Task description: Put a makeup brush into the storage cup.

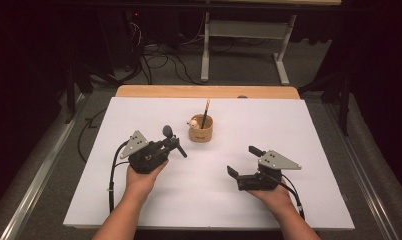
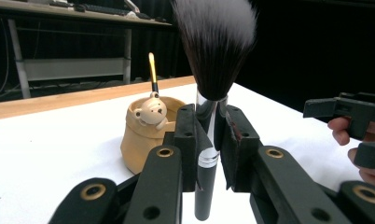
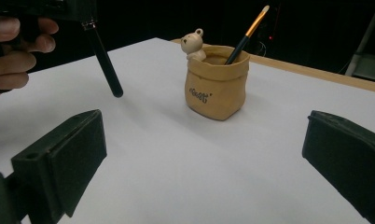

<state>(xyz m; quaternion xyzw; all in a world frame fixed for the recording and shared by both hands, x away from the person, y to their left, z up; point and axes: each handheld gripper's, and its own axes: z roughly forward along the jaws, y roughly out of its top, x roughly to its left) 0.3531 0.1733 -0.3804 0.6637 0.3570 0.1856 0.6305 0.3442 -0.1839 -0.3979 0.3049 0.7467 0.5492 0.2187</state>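
My left gripper is shut on a makeup brush, clamped at its silver ferrule. In the left gripper view the dark, white-tipped bristles rise above the pads and the black handle hangs below them. The same handle slants down over the table in the right gripper view. A tan bag-shaped holder with a small bear figure stands just beyond, with a thin gold-and-black brush in it. My right gripper rests open at the right, nothing between its pads, and faces the holder.
A white sheet covers the table, with a wooden strip along its far edge. Beyond it, a desk frame and cables stand on the dark floor. A metal rail runs beside the table's left edge.
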